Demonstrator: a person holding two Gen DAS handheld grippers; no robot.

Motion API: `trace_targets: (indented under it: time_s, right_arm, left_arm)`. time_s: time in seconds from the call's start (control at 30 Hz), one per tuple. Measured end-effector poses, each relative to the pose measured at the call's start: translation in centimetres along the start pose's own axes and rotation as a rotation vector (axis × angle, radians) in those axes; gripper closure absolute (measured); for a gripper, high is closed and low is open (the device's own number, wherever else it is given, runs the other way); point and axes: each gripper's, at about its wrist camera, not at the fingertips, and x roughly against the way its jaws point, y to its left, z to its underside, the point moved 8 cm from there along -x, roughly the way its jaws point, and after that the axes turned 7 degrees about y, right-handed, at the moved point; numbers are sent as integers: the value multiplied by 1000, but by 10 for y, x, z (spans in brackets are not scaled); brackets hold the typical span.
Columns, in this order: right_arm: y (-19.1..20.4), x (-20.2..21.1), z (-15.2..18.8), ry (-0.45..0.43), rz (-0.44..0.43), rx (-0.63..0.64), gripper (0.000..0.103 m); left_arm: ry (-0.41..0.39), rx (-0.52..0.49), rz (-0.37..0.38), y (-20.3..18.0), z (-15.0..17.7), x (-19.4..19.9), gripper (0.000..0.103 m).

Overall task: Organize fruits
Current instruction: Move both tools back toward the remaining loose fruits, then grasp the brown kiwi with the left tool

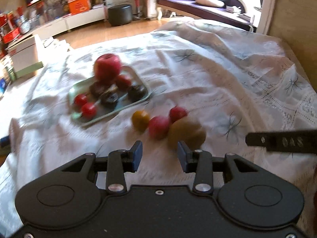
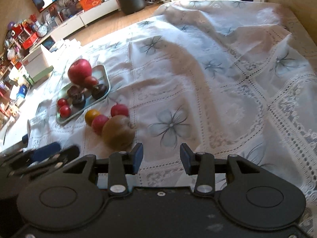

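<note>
A pale green tray (image 1: 138, 79) (image 2: 104, 73) on the white cloth holds a big red apple (image 1: 107, 67) (image 2: 79, 71), small red fruits (image 1: 89, 110) (image 2: 65, 111) and dark brown fruits (image 1: 135, 92) (image 2: 99, 91). Loose beside it lie a brown kiwi (image 1: 186, 133) (image 2: 118, 131), two red fruits (image 1: 158, 127) (image 2: 99, 124) and a small orange fruit (image 1: 140, 120) (image 2: 91, 116). My left gripper (image 1: 159, 154) is open and empty, just short of the kiwi. My right gripper (image 2: 161, 156) is open and empty, right of the kiwi. The left wrist view is blurred.
The flowered lace cloth (image 2: 218, 79) lies wrinkled over the table. The right gripper's body (image 1: 281, 140) shows at the right edge of the left wrist view; the left gripper's body (image 2: 39, 156) shows low at left in the right wrist view. Boxes, shelves and a black stool (image 1: 119, 14) stand beyond.
</note>
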Motion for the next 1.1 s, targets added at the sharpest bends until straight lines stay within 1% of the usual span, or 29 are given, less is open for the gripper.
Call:
trace_targets:
  time_s: [0.13,0.23,0.3,0.4,0.43,0.47,0.53,0.63,0.7,0.77,0.83,0.9,0.93,0.97,1.0,1.1]
  right_arm:
    - [-9,1,-4,-41,26,0,59]
    - [-15,-1,-5,-68,57,13,59]
    - [-19,-2,-4,-72,57,12,59]
    - [-24,-2,-2,-65,26,-8,59]
    - [-25,-2,-3,-64,14,-13,59]
    - [-25,-1,-4,-65,5,-17,59]
    - [-25,-1,-4,-64,-9,-22,59]
    - [-27,-3,-4,-57,-12,-30,59]
    - [-27,-3,-3,-54,-20,-36,59]
    - [-28,-3,-3,-50,-35,-44,58]
    - [-29,-4,-3,-45,-47,-57,58]
    - [-31,-5,-4,-37,-58,-73,58]
    - [-32,-6,-4,-34,-65,-80,58]
    - [-33,-6,-4,-29,-75,-89,58]
    - [-34,-7,-4,-25,-81,-97,58]
    - [-36,-8,-5,-21,-91,-114,58]
  left_arm:
    - [17,-43,46,-18,-13,-18,54]
    - [23,-85,59,-30,-16,-30,54]
    - [31,-103,49,-36,-16,-39,54]
    - [43,-110,39,-41,-18,-50,53]
    - [43,-110,43,-43,-18,-54,48]
    - [40,-110,35,-43,-18,-56,44]
    - [32,-114,15,-45,-19,-62,42]
    - [37,-104,5,-45,-21,-73,38]
    - [22,-104,3,-46,-23,-77,37]
    - [4,-134,-20,-50,-24,-81,37]
    - [12,-187,-34,-58,-23,-85,35]
    - [8,-229,-73,-65,-20,-88,35]
    - [1,-230,-85,-66,-19,-87,38]
    - [-10,-222,-101,-64,-18,-85,43]
    - [-12,-211,-100,-62,-18,-83,43]
    - [16,-128,-36,-49,-20,-75,45]
